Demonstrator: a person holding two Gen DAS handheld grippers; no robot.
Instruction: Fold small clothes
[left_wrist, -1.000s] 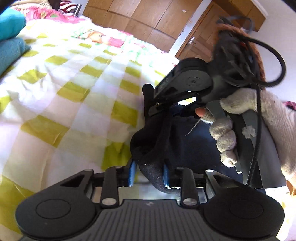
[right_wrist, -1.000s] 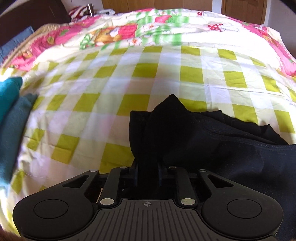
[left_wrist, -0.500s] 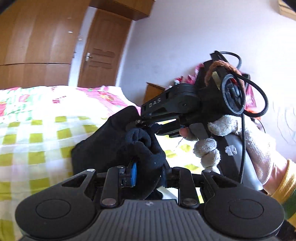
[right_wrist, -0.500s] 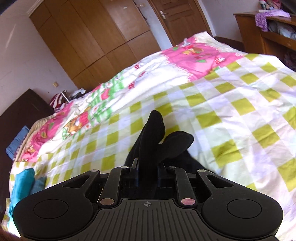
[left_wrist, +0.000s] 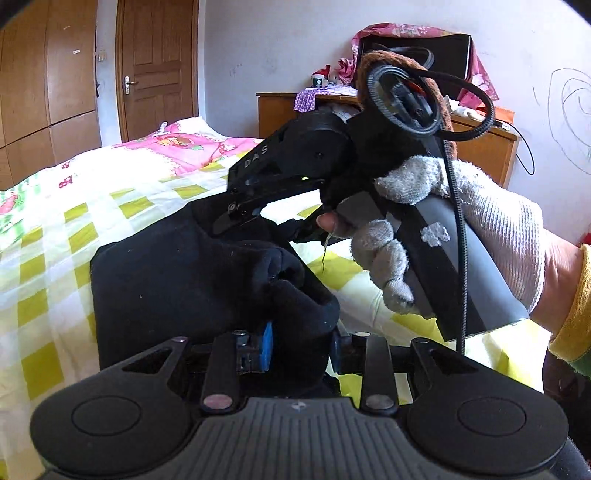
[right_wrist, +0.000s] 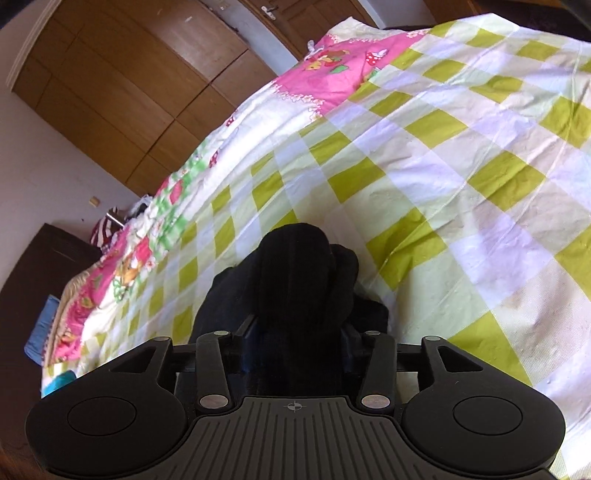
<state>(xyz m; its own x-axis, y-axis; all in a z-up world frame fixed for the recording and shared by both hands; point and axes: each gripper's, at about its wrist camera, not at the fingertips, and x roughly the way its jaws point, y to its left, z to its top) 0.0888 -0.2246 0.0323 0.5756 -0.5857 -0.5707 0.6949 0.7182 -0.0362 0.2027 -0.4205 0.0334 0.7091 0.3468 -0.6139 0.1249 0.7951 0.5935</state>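
Garment: a small black garment (left_wrist: 177, 273) is hanging lifted above the bed (left_wrist: 55, 229), stretched between the two claws, with its lower edge dropping out of sight behind the left claw's body.
Left claw: the left claw (left_wrist: 299, 345) is gripping a bunched fold of the black cloth; a blue pad (left_wrist: 265, 347) is pressing against the fabric on one side, and the other pad is mostly hidden by the cloth.
Right claw: the right claw (right_wrist: 297, 341) is clenching another bunch of the same garment, which is bulging up between its fingers; seen from the left wrist, it (left_wrist: 236, 216) is biting the garment's upper edge, above the bed.
Hand: a hand in a white knit glove (left_wrist: 461, 221) is squeezing the right claw's handle, with a bare fingertip on the trigger and a black cable looping over the top.
Bed: its cover, checked in green and white with a pink cartoon border, is lying wrinkled beneath the garment.
Beyond the bed: wooden wardrobe doors (right_wrist: 122, 85) and a wooden door (left_wrist: 155, 70) are standing past its far side; a wooden dresser (left_wrist: 476, 147) piled with pink cloth is standing behind the gloved hand.
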